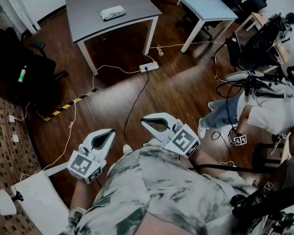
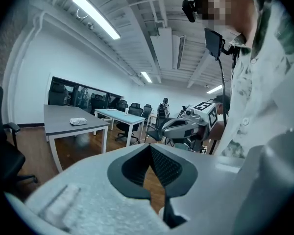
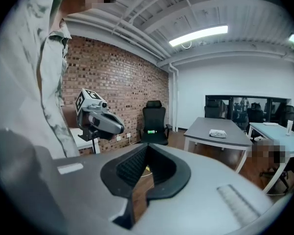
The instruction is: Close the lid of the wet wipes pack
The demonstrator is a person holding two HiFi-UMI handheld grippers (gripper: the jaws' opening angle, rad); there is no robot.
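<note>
The wet wipes pack (image 1: pixel 112 12) is a pale crumpled packet lying on the grey table (image 1: pixel 88 4) far ahead; its lid is too small to make out. It also shows in the left gripper view as the pack (image 2: pixel 79 122) and in the right gripper view as the pack (image 3: pixel 217 132). My left gripper (image 1: pixel 109 132) and right gripper (image 1: pixel 145 121) are held close to my body over the wooden floor, well away from the table. Both are shut with nothing between the jaws. The left gripper (image 2: pixel 149 148) and right gripper (image 3: pixel 147 147) point across the room.
A power strip (image 1: pixel 149 66) and cables lie on the floor between me and the table. A light-blue table (image 1: pixel 206 6) stands at the back right. A black chair (image 1: pixel 19 62) holds a green bottle (image 1: pixel 22 74). A seated person (image 1: pixel 264 112) is at right.
</note>
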